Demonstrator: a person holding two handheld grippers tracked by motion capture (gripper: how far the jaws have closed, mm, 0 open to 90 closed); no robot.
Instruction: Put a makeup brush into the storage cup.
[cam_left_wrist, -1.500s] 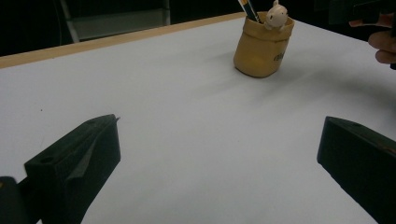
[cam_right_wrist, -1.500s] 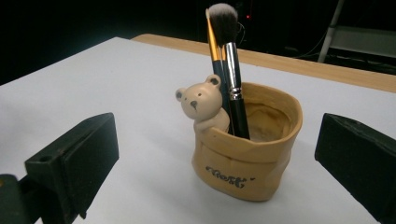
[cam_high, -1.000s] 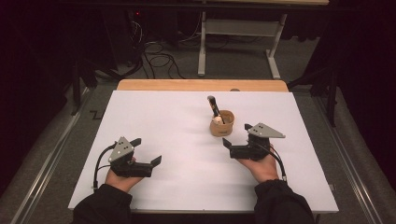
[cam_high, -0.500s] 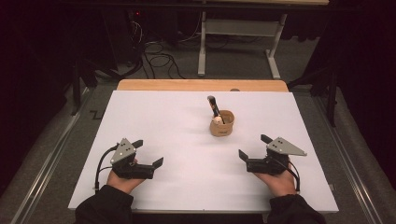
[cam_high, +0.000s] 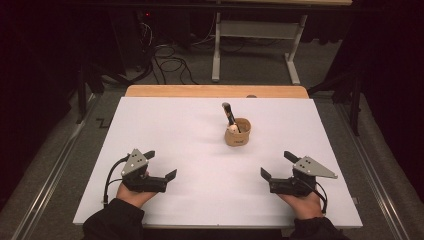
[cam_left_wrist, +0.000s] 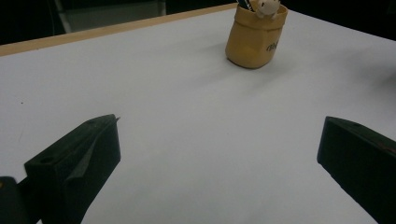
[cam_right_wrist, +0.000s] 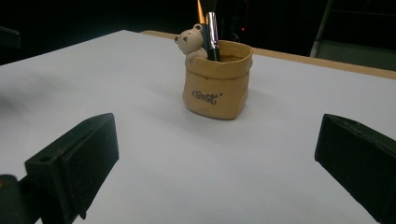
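Looking down from the high view, your left claw (cam_high: 161, 165) and right claw (cam_high: 276, 164) rest released near the counter's (cam_high: 165, 125) front edge, the pot (cam_high: 237, 132) toward the far edge, right of centre, with bare room all round. Through the left gripper view, the pot (cam_left_wrist: 255, 33) looks rigid, probably ceramic and breakable. Through the right gripper view, its rolled rim suits a grip; brushes (cam_right_wrist: 208, 28) inside may tip.

Brush (cam_right_wrist: 211, 28) top cut off by frame edge.
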